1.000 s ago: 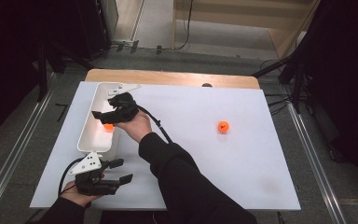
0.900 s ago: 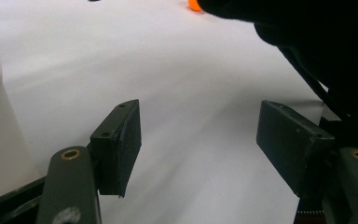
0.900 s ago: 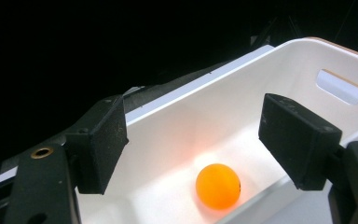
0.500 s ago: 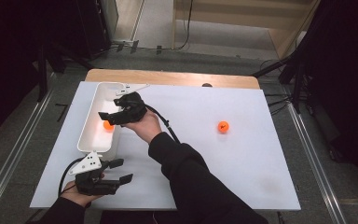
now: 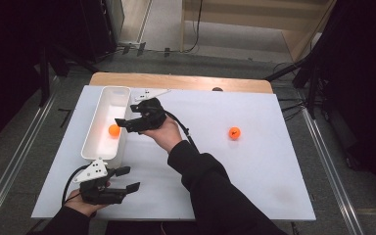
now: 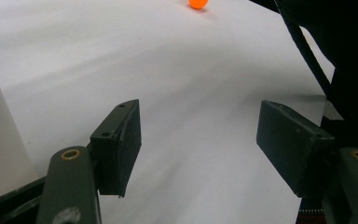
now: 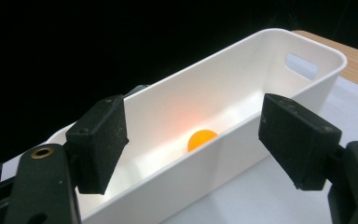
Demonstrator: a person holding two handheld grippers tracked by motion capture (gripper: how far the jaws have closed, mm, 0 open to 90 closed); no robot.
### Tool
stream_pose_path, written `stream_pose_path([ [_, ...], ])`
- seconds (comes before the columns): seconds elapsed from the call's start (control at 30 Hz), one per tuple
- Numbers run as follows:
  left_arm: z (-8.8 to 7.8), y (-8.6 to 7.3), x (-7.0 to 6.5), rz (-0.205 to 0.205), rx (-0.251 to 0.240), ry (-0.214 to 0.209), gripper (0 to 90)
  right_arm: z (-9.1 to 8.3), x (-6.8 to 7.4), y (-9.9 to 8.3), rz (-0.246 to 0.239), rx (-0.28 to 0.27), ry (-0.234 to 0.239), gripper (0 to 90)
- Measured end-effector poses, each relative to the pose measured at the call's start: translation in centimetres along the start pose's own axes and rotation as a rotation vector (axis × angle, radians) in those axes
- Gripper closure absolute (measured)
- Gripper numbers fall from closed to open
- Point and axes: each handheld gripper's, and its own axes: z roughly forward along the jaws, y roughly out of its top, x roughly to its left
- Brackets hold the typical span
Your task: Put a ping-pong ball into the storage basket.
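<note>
Bright overhead light on the white table (image 5: 254, 166), dark, slightly soft surroundings.

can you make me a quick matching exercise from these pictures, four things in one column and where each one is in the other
Things:
1. white bin
2. ball in the bin
3. ball on the table
4. left gripper

Places:
a. alone on the white table top, right of the arm
b. near edge of the table, jaws open and empty
c. left side of the table, lengthwise
d. on the bin's floor, in front of the open right gripper

Pairs: 1-c, 2-d, 3-a, 4-b
</note>
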Motion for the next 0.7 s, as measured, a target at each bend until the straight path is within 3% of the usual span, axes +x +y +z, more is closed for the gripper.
stream_pose_path([
  [0.2,0.0,0.0,0.1,0.005,0.002,0.001,31.4,-0.8,-0.2,-0.5,-0.004,0.001,-0.017,22.2],
  [0.7,0.0,0.0,0.3,0.001,0.003,-0.008,31.4,-2.9,-0.2,-1.9,-0.006,0.015,-0.004,22.2],
])
